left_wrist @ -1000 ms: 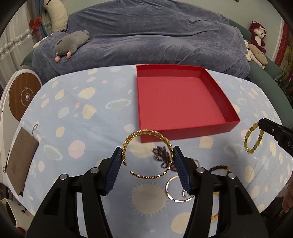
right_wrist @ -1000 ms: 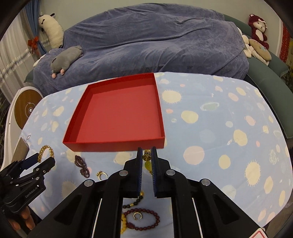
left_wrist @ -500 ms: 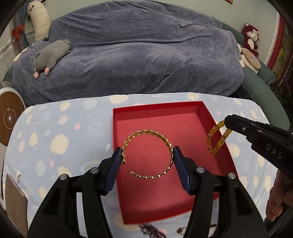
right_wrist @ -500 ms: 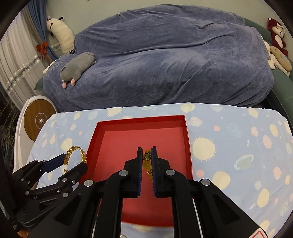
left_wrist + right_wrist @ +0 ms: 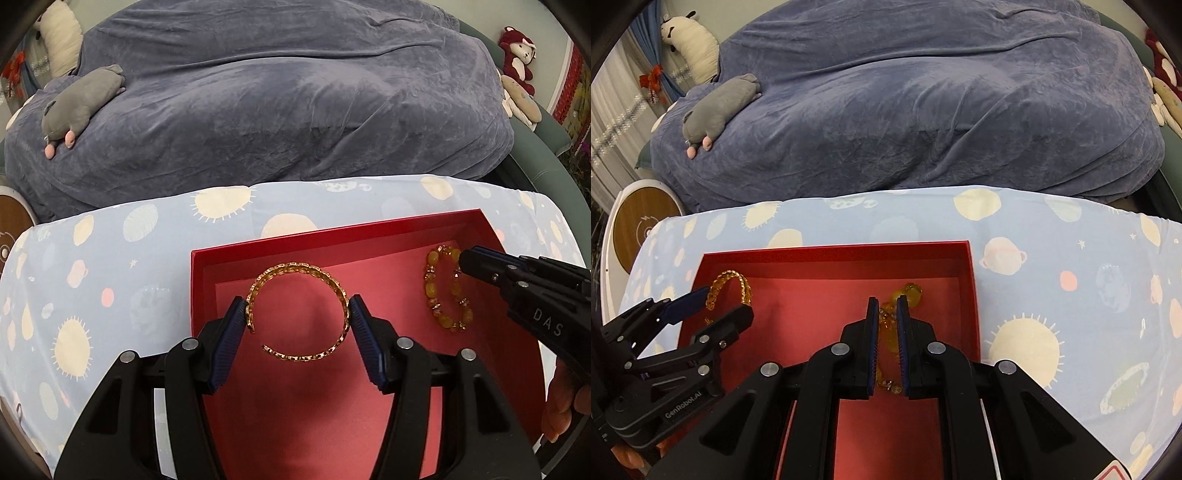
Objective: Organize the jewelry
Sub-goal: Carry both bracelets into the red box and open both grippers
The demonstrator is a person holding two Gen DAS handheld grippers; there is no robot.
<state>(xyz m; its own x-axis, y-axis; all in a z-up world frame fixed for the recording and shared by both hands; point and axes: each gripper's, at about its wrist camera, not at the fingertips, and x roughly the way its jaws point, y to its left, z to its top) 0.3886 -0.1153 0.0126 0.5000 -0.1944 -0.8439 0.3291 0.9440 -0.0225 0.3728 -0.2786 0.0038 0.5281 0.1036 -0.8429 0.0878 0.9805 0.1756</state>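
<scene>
While your left hand-held gripper [image 5: 298,321] clamps the gold bangle [image 5: 299,312] over the red box [image 5: 258,254] and your right hand-held gripper [image 5: 886,345], jaws just parting, loosens the amber bead bracelet [image 5: 447,290] inside, the beads risk snagging a pad.

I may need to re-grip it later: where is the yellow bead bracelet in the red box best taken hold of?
Pinch one side of the bead strand across its thickness, coming from above. The yellow bead bracelet lies as an open loop on the floor of the red box, so one finger can drop inside the loop.
</scene>
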